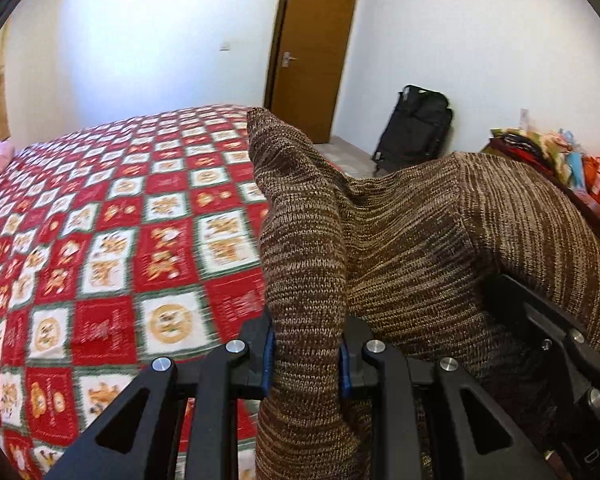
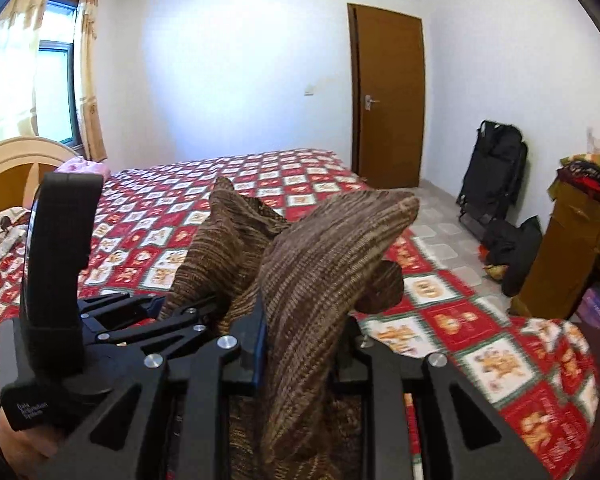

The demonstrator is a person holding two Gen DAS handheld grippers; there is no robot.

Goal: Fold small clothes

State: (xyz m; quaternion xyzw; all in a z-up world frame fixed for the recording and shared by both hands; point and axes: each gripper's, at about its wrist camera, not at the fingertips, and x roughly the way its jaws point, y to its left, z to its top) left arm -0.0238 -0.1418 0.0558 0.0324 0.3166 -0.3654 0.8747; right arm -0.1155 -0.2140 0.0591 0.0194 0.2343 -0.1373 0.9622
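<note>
White walls [image 2: 240,60], brown door [image 2: 388,96] — curtained window [image 2: 56,60], tiled floor [image 2: 440,232].

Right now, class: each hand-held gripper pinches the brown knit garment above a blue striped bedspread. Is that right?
Not quite. The bedspread is a red and white patchwork, as the right wrist view shows. Both the left hand-held gripper and right hand-held gripper do pinch the brown knit garment.

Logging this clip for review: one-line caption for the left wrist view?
Left gripper clamps a raised brown knit garment above the red patterned bedspread; door behind.
</note>
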